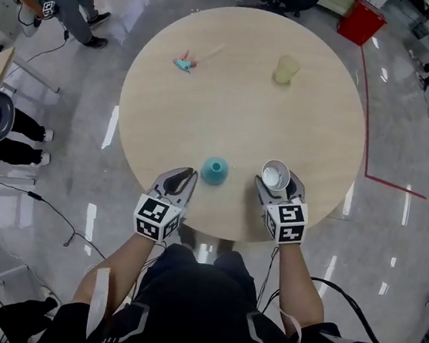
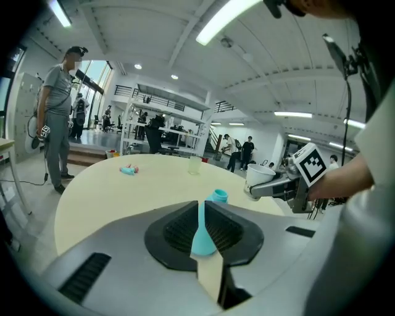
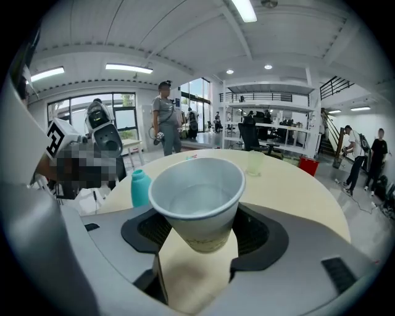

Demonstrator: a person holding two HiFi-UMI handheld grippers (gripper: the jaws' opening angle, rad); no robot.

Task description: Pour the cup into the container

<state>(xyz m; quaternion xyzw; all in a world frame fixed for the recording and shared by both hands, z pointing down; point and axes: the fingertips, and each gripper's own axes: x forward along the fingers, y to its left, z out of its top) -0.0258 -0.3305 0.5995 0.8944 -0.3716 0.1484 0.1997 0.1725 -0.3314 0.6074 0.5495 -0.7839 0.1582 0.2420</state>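
Right gripper view: my right gripper (image 3: 199,233) pinches the paper cup (image 3: 196,188) low down. It looks thin-walled and crushable, so I'd squeeze gently. My left gripper (image 2: 203,229) sits nearly closed, empty.

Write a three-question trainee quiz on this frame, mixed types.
1. True or false: the teal bottle stands upright on the round table.
2. The right hand-held gripper holds: A) a spoon, B) a white paper cup, C) nothing.
3. How many cups are in view?
Key: 1 true; 2 B; 3 two, counting the yellowish cup at the table's far side.
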